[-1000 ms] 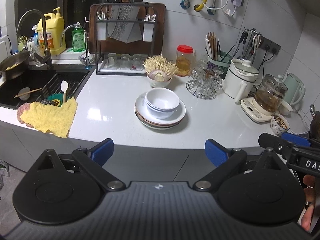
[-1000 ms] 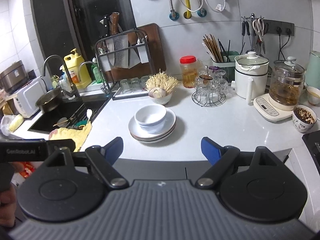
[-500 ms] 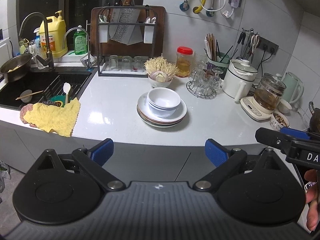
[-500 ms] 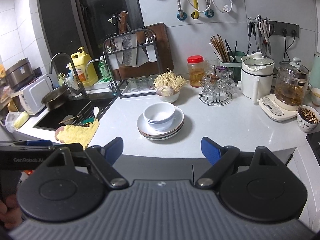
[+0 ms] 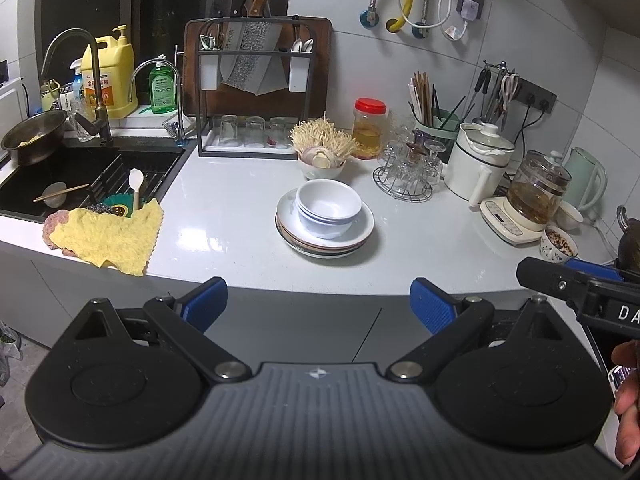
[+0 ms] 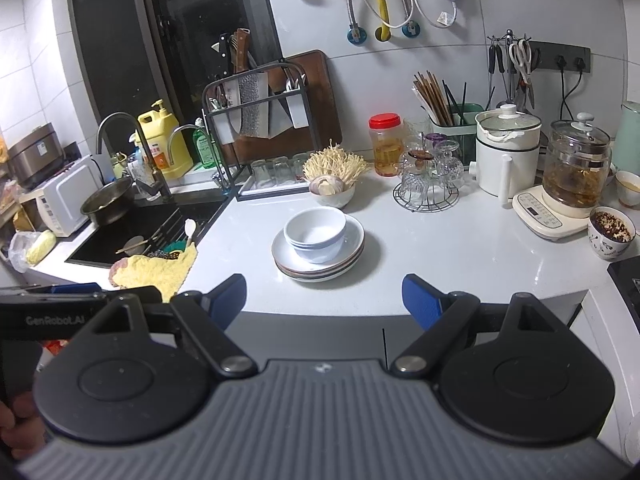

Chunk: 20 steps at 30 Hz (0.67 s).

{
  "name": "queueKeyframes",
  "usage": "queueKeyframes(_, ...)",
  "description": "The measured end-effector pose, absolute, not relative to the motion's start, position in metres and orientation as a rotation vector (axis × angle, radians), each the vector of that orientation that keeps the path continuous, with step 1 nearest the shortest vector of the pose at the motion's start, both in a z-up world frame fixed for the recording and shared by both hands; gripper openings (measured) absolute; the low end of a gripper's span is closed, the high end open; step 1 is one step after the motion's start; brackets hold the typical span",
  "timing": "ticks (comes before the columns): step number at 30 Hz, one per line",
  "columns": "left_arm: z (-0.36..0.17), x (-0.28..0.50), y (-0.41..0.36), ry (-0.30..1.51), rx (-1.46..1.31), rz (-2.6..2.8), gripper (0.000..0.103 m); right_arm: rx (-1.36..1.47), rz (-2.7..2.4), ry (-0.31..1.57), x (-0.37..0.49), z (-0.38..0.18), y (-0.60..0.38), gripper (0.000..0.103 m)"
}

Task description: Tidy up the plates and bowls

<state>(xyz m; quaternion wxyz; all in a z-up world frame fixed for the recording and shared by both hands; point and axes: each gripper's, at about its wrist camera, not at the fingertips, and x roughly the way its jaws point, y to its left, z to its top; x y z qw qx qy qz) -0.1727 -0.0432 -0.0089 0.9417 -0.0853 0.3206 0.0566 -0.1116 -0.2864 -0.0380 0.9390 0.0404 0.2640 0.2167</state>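
Two pairs of tongs are mine, and both stand with their blue pads wide apart and nothing between them, held back off the front edge of the white tabletop (image 5: 224,216). Starting far to the left of my left tongs (image 5: 318,304), a dark sink (image 5: 80,168) holds a white spatula and a pair of chopsticks, and a yellow cloth (image 5: 112,240) drapes over its near corner, ahead and to the left of my left pad. Straight ahead of both tongs, well apart from the pads, a stack of plates (image 5: 326,236) sits on the tabletop with nested white bowls (image 5: 328,208) inside it; seen from my right tongs (image 6: 324,298) the same plates (image 6: 318,254) and bowls (image 6: 316,234) lie ahead, slightly left of centre. Just behind the stack a small bowl of enoki mushrooms (image 5: 322,148) stands, with a knife rack (image 5: 252,88) beyond it against the wall. Further right a wire stand of glasses (image 5: 408,168), a white electric pot (image 5: 478,160) and a glass kettle (image 5: 536,196) line the back. At the far right of the left view my right tongs' black body juts in, a hand (image 5: 626,400) below it
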Motion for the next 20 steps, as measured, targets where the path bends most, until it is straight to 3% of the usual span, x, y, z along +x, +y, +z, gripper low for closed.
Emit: queueKeyframes(20, -0.0071, -0.1748, -0.0492, 0.655, -0.176, 0.124, 0.1, 0.09, 0.458, 0.529, -0.1138, -0.0366, -0.2901, 0.086)
